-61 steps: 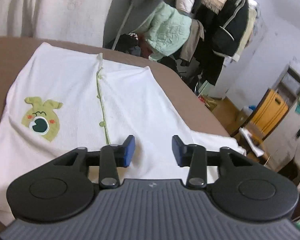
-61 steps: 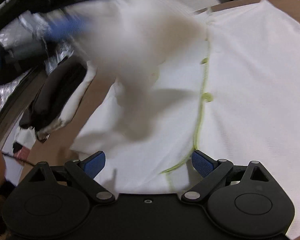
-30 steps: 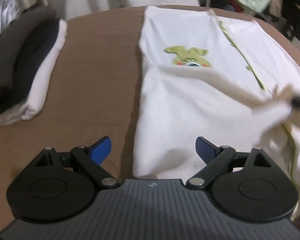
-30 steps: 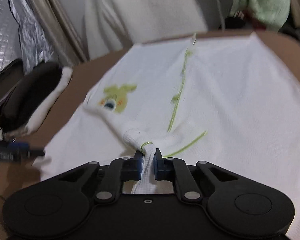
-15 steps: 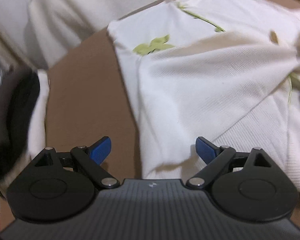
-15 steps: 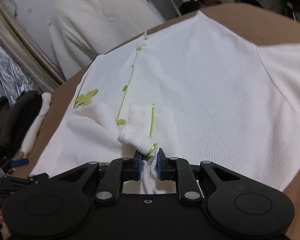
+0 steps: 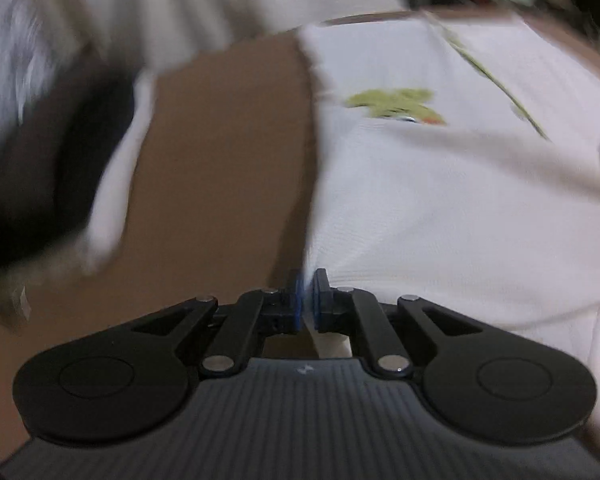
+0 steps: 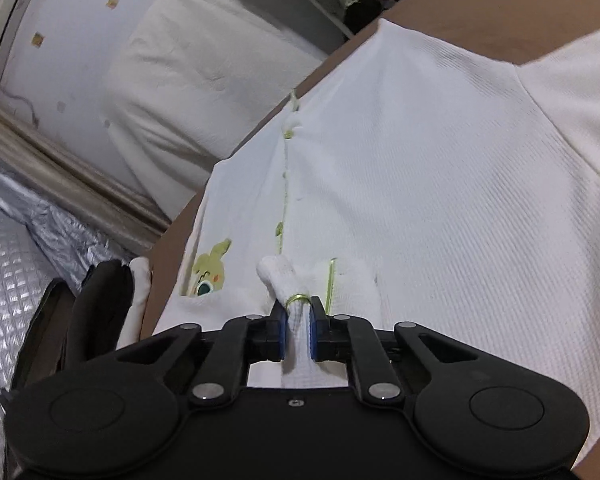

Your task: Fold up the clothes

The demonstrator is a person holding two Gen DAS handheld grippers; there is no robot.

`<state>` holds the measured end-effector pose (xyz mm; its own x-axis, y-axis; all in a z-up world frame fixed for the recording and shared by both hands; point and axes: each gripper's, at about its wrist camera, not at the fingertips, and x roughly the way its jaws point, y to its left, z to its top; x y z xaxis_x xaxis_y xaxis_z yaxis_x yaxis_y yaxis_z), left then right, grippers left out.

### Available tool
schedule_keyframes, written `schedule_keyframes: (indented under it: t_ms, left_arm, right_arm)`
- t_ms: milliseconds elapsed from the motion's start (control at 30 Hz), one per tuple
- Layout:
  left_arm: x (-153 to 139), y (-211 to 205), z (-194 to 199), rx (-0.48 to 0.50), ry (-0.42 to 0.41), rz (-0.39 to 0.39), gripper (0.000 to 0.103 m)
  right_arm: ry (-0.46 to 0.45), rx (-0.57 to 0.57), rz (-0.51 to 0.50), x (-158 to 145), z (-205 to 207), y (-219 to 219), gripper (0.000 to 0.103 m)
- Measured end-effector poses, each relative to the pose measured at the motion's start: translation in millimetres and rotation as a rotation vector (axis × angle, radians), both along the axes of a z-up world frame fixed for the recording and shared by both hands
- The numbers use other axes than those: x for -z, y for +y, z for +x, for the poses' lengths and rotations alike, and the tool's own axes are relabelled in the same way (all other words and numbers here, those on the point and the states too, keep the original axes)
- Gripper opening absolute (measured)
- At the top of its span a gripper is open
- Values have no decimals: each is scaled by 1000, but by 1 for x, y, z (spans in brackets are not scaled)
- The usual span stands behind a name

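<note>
A white shirt point(image 8: 440, 184) with a green button placket and a green cartoon patch point(image 8: 209, 272) lies spread on the brown table point(image 8: 520, 12). My right gripper point(image 8: 297, 330) is shut on the shirt's green-trimmed sleeve cuff point(image 8: 293, 294), which is drawn across the body. In the blurred left wrist view the shirt point(image 7: 460, 208) fills the right half, with the patch point(image 7: 396, 106) showing. My left gripper point(image 7: 307, 300) is shut on the shirt's left edge near the table surface point(image 7: 219, 152).
A folded stack of dark and white clothes point(image 8: 99, 304) lies at the table's left, also in the left wrist view point(image 7: 59, 168). A white padded cover point(image 8: 203, 80) hangs behind the table. Silver foil material point(image 8: 15, 272) is at far left.
My left gripper has closed from wide open onto the shirt's left edge. My right gripper has kept its grip on the sleeve cuff and carried it further across the shirt.
</note>
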<state>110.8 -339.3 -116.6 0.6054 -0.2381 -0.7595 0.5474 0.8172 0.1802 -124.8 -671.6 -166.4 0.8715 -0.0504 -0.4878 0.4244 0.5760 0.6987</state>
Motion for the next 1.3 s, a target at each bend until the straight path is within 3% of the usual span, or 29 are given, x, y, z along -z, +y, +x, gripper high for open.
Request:
schedule_keyframes:
  t_ms: [67, 100, 133, 200, 233, 300, 400, 500, 567, 633, 667, 700, 733, 800, 833, 1000, 1067, 1167, 1300]
  left_arm:
    - [12, 13, 8, -125, -71, 131, 0]
    - [20, 20, 15, -164, -64, 174, 0]
    - [25, 28, 23, -188, -10, 152, 0]
    - [24, 45, 37, -203, 123, -28, 3]
    - [19, 49, 39, -196, 151, -97, 4]
    - [10, 41, 29, -140, 106, -124, 4]
    - [0, 23, 11, -27, 33, -124, 17]
    - [-1, -2, -17, 163, -15, -89, 38]
    - [2, -19, -37, 299, -44, -57, 58]
    - [12, -38, -59, 425, -100, 24, 72]
    - [28, -49, -67, 466, -128, 112, 82]
    - [43, -60, -75, 506, -156, 200, 82]
    - [56, -70, -83, 535, -190, 271, 82]
    - [66, -81, -92, 534, -289, 295, 80]
    - [64, -84, -93, 537, -302, 290, 74]
    - [56, -85, -80, 449, -212, 224, 42]
    - [52, -78, -77, 407, -211, 229, 19]
    - [52, -69, -62, 322, -237, 260, 16]
    - [57, -64, -59, 347, -243, 250, 28]
  right_arm:
    - [16, -13, -31, -3, 0, 5, 13]
    - [33, -17, -43, -1, 0, 7, 13]
    - [57, -17, -60, 1, 1, 8, 13]
    - [153, 16, -136, 7, 4, 12, 13]
    - [218, 54, -204, 7, 4, 14, 13]
    - [306, 163, -347, 1, 1, 16, 13]
    - [254, 263, -405, -19, -14, 7, 13]
    - [329, 219, -460, -28, -8, 2, 13]
    - [364, 172, -470, -26, -7, 5, 15]
    - [398, 140, -456, -23, -10, 6, 17]
    - [405, 132, -432, -21, -11, 4, 24]
    - [407, 126, -406, -18, -12, 3, 30]
    - [393, 125, -374, -16, -14, 0, 45]
    - [351, 132, -311, -10, -18, -7, 50]
    - [334, 136, -287, -7, -19, -9, 50]
    - [321, 143, -242, 6, -18, -11, 50]
    - [319, 136, -243, 8, -18, -12, 50]
    - [314, 125, -250, 8, -18, -13, 50]
    - [313, 131, -255, 10, -10, -18, 50]
